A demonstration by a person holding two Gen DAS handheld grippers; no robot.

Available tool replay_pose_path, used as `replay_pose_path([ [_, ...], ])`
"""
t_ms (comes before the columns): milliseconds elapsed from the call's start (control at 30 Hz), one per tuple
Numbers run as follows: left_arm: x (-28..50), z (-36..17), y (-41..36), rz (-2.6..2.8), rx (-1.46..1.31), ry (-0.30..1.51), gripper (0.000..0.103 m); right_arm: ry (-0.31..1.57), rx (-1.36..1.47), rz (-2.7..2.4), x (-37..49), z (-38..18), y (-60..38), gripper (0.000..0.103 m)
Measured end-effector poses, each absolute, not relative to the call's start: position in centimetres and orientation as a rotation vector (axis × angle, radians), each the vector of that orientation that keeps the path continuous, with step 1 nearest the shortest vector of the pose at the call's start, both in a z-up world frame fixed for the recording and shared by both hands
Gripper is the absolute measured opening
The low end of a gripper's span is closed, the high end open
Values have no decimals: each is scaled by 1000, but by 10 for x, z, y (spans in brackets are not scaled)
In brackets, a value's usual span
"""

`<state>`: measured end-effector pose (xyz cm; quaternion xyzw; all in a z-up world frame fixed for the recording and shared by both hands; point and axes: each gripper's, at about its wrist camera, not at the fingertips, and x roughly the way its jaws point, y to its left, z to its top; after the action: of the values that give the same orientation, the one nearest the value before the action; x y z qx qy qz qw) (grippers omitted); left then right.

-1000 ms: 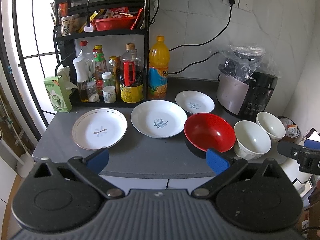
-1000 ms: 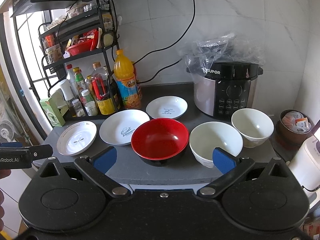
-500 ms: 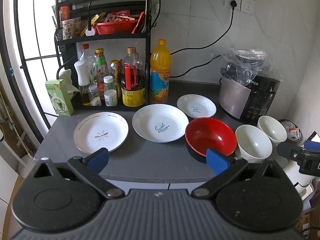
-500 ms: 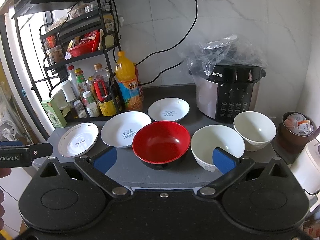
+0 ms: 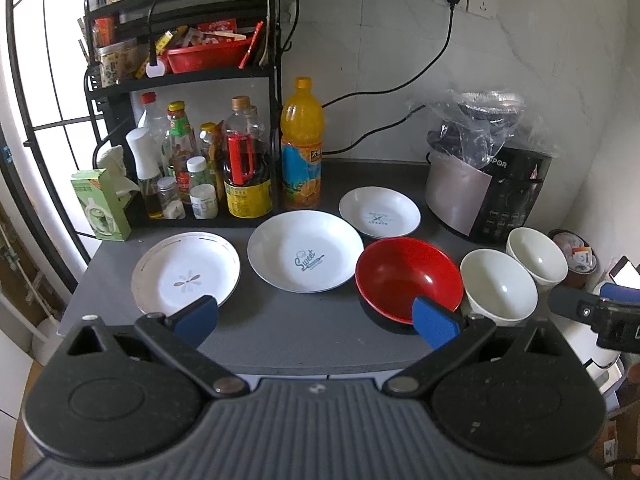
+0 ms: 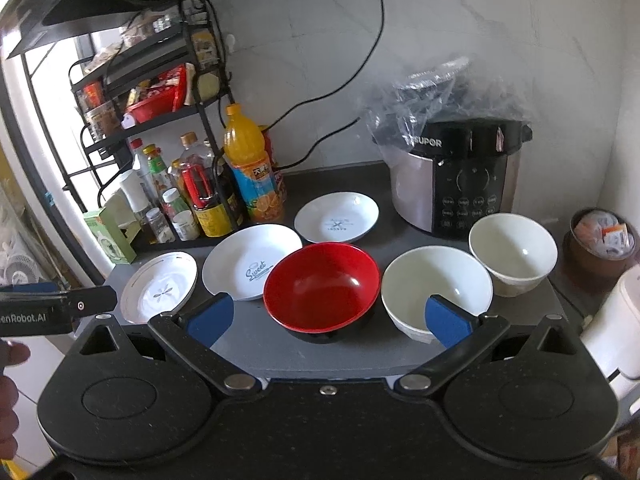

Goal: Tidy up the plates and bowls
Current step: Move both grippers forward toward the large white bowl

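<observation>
Both pairs of tongs hover level above the near edge of a dark grey worktop [image 5: 280, 332], blue-padded fingers spread wide and holding nothing. The left tongs [image 5: 316, 318] point at the gap between a white plate with a flower motif [image 5: 186, 272], at 10 o'clock from them, and a glossy red bowl with a black outside [image 5: 408, 276], at 2 o'clock. The right tongs [image 6: 326, 318] face that red bowl at 12 o'clock, their right-hand pad overlapping in view the rim of a cream bowl [image 6: 436, 288]. A fingertip of the person [image 6: 14, 356] shows at 9 o'clock in the right wrist view, under the black body of the other tool.

The crockery lies in a loose row across the worktop: the flower plate at the left, then a larger white plate printed "Sweet" [image 5: 306, 256], the red bowl just beside it, the cream bowl and a second cream bowl [image 5: 536, 256] at the right. A smaller white plate with a printed emblem [image 5: 380, 212] sits behind, at 12 o'clock from the red bowl.

Against the pale tiled wall stand a silver-and-black electric cooker draped in clear plastic [image 6: 460, 176], an orange drink bottle [image 5: 302, 144], and a black wire rack crowded with sauce bottles and jars [image 5: 180, 76]. A barred window lights the left side.
</observation>
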<state>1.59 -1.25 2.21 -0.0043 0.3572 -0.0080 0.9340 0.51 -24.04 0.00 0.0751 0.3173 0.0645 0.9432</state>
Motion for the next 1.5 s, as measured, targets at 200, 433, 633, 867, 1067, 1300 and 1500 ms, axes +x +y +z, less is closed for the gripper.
replay_pose_path([
  [200,41,14,-2,-49,-14,750,103,669,166,99,18,-6,-234,103],
  [433,83,11,17,-113,-8,750,102,673,186,39,45,-7,-214,103],
  [633,128,2,41,-123,31,806,102,667,217,-27,73,-12,-191,103],
  [867,162,-7,69,-193,52,815,102,695,254,-95,97,-21,-168,103],
  [1067,181,-10,74,-259,71,820,100,690,290,-147,107,-24,-159,103],
  [1300,196,-17,54,-361,129,848,100,703,320,-210,110,-27,-162,103],
  [1500,208,-25,28,-386,167,867,98,729,342,-257,110,-39,-176,100],
])
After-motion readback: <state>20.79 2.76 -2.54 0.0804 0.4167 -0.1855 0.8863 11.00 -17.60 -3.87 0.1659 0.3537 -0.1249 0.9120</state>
